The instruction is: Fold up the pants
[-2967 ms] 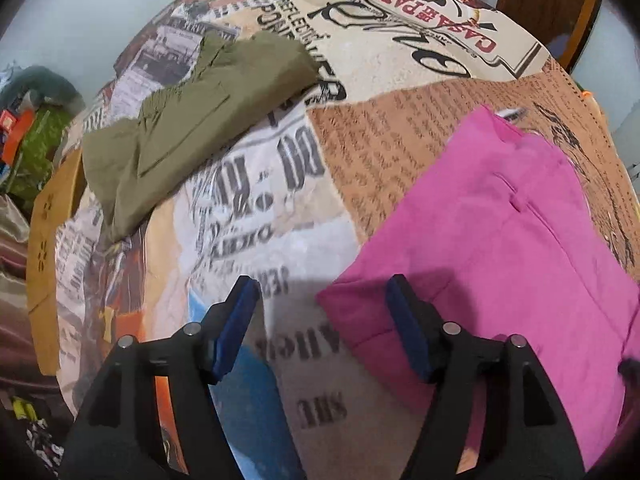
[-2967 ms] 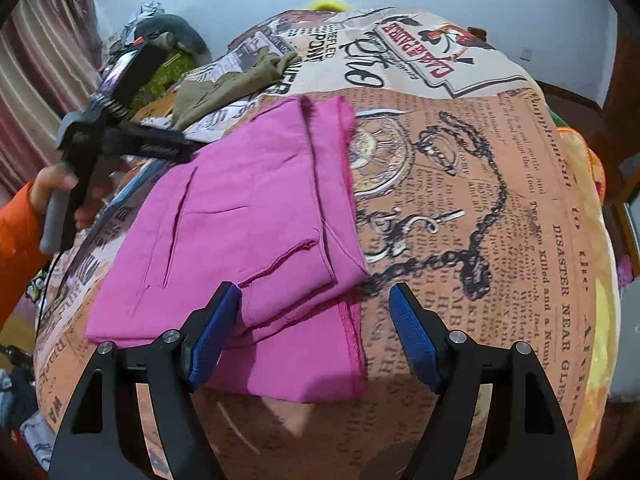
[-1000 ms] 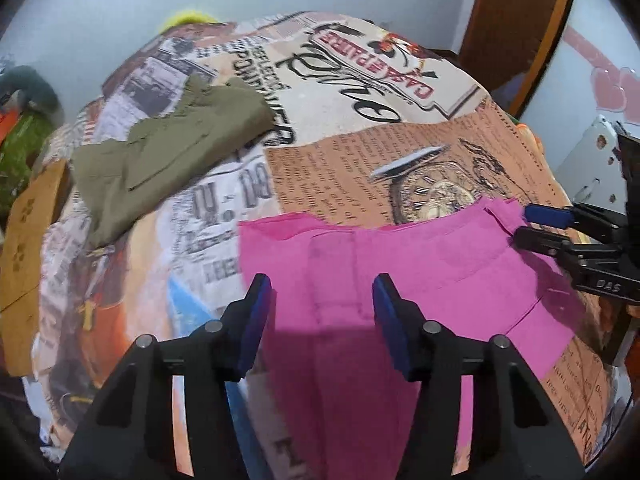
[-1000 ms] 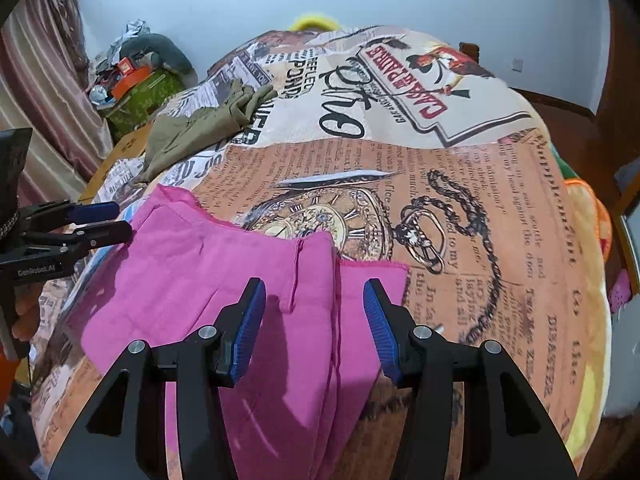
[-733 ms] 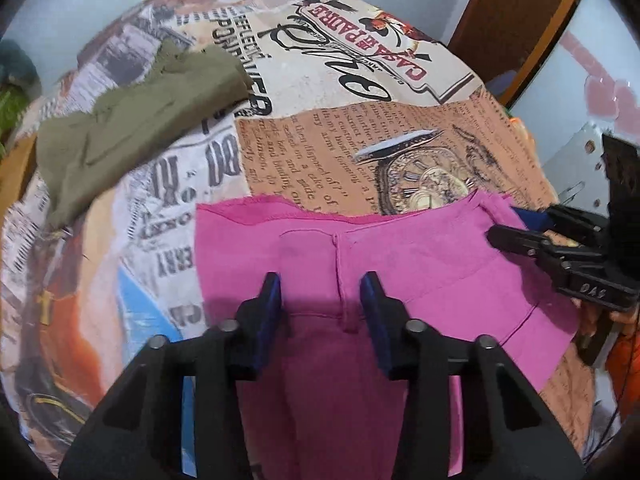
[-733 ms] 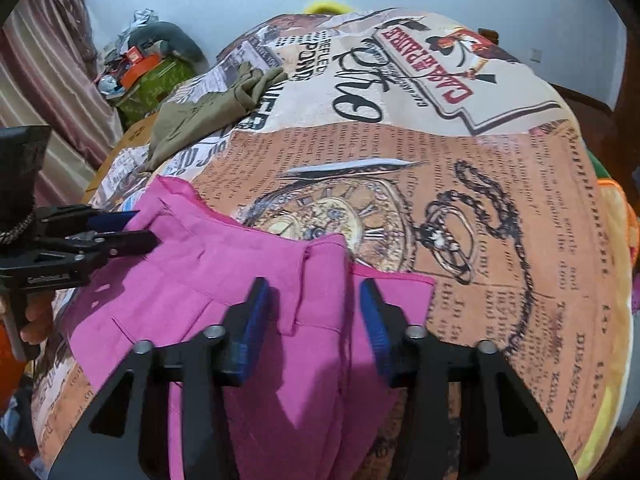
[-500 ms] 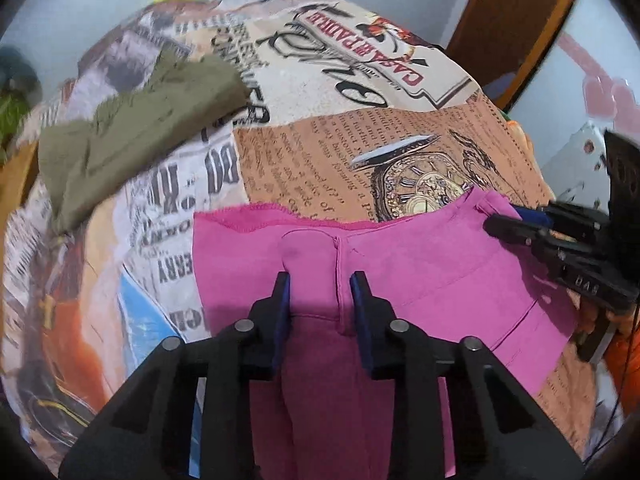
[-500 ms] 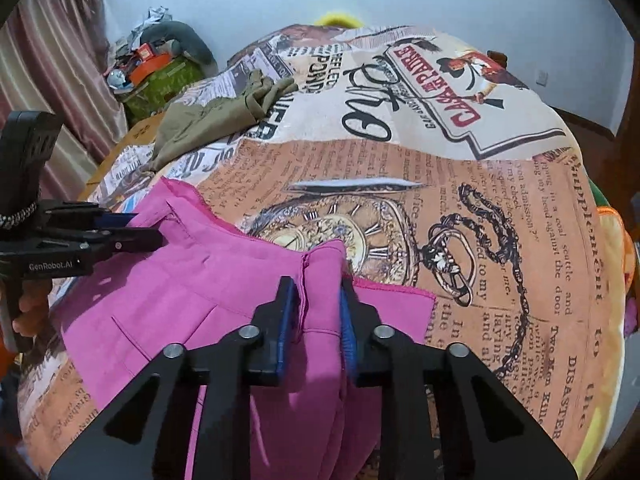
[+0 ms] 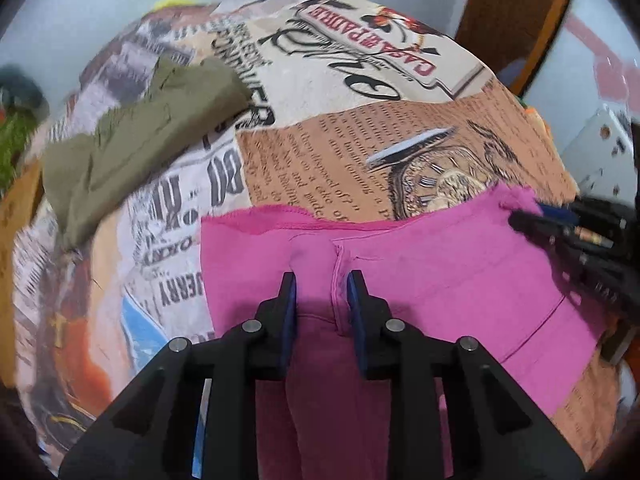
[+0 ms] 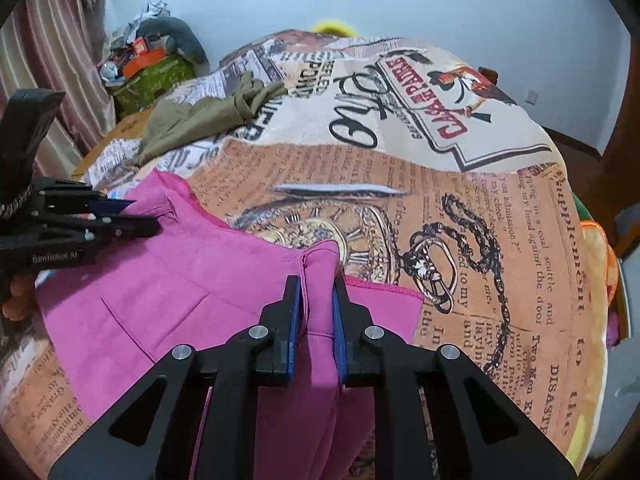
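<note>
The pink pants [image 9: 440,272] are spread on a bed under a newsprint-patterned blanket [image 9: 360,80], with the waistband turned toward the far side.

In the left wrist view, the left hand-held gripper [image 9: 322,288] is seen at 6 o'clock, nearly closed, with a raised ridge of pink cloth pinched between its blue pads [image 9: 290,300]. The right hand-held gripper [image 9: 532,222] is seen at 3 o'clock, at the waistband's far corner.

In the right wrist view, the jaws of the right hand-held gripper [image 10: 316,292] are closing on an upright fold of the pants [image 10: 180,288] at 6 o'clock, and the fold is pressed from both sides. The left hand-held gripper [image 10: 132,218] is seen at 9 o'clock, over the other waistband corner.

An olive garment [image 10: 208,116] is crumpled on the blanket at 11 o'clock, well apart from the pants. A heap of clutter [image 10: 152,60] lies beyond it beside a striped curtain [image 10: 60,40]. A yellow object [image 10: 334,26] shows at 12 o'clock behind the bed's far edge. A wooden door frame [image 9: 516,20] stands at 1 o'clock in the left wrist view.
</note>
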Demonstrator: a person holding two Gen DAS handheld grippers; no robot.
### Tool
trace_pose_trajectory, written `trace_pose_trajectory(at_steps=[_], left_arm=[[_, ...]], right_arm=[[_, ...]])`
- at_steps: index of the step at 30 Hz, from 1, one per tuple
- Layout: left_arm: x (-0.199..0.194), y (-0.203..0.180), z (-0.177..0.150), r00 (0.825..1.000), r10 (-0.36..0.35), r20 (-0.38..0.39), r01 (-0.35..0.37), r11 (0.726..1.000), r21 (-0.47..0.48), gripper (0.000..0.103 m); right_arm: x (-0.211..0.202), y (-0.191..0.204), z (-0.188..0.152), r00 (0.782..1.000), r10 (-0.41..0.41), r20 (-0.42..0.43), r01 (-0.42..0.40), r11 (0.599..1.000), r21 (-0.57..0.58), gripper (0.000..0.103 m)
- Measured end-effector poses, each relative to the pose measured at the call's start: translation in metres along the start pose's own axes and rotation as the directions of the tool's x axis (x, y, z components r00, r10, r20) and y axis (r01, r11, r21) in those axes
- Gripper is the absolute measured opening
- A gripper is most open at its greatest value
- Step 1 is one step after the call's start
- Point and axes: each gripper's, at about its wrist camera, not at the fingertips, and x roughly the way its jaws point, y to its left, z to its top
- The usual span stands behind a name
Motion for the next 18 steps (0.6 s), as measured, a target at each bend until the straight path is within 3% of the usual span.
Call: trace_pose_trajectory(at_steps=[3, 11, 18], left_arm=[[-0.002, 0.007, 0.0, 0.999, -0.042, -0.007, 0.042, 0.998, -0.048, 0.029], [-0.033, -0.013, -0.003, 0.996, 0.066, 0.056, -0.068, 0.997, 0.022, 0.031], [-0.07, -0.011, -0.01, 0.989, 0.102, 0.104, -0.103, 0.995, 0.009, 0.033]], right_arm=[[0.004, -0.003, 0.001, 1.0, 0.004, -0.025, -0.003, 1.0, 0.015, 0.013], [-0.013, -0.002, 0.005, 0.999, -0.029, -0.033, 0.031, 0.998, 0.06, 0.022], [-0.042, 0.002, 0.004, 0.999, -0.035, 0.0, 0.035, 0.997, 0.072, 0.023]])
